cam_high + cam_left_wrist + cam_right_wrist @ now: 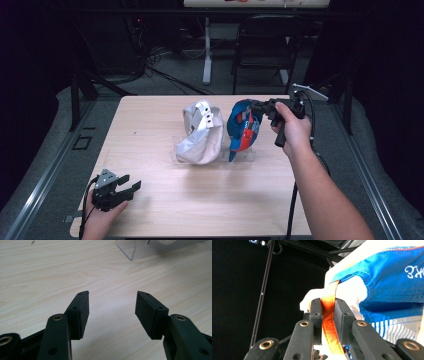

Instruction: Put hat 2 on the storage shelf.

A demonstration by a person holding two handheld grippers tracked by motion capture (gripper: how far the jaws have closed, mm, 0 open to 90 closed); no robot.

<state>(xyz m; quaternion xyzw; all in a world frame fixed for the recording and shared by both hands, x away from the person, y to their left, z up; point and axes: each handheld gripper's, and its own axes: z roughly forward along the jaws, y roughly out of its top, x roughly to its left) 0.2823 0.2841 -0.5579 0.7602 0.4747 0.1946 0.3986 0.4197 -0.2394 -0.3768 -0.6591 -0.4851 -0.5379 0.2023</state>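
- Right gripper (256, 107) is at the far right of the table (165, 200), level with the top of the blue cap (242, 127); the hand behind it comes in from the right.
- In the right gripper view, its jaws are clamped nearly together on the orange strap (329, 320) of the blue cap. The strap runs lengthwise up between the pads and into the cap's blue fabric (392, 282).
- The blue cap sits on a clear stand (240, 152) at centre-right of the table, just beside the beige cap (200, 132) to its left. Whether the two caps touch I cannot tell.
- Key relation: the cap body lies to the left of and below the right gripper, and the strap's long axis runs from the jaws down into the cap. Judgement: any coming move has to follow that line, lowering to seat the cap on the stand or pulling along the strap.
- Left gripper (131, 186) rests at the near-left corner, well apart from both caps. Its jaws are spread wide with bare tabletop between the pads (83, 312) and nothing held.
- The right hand is plainly nearer the blue cap; the left is idle.
- Risk, as judgement: a sideways tug on the strap could tip the cap off its stand.
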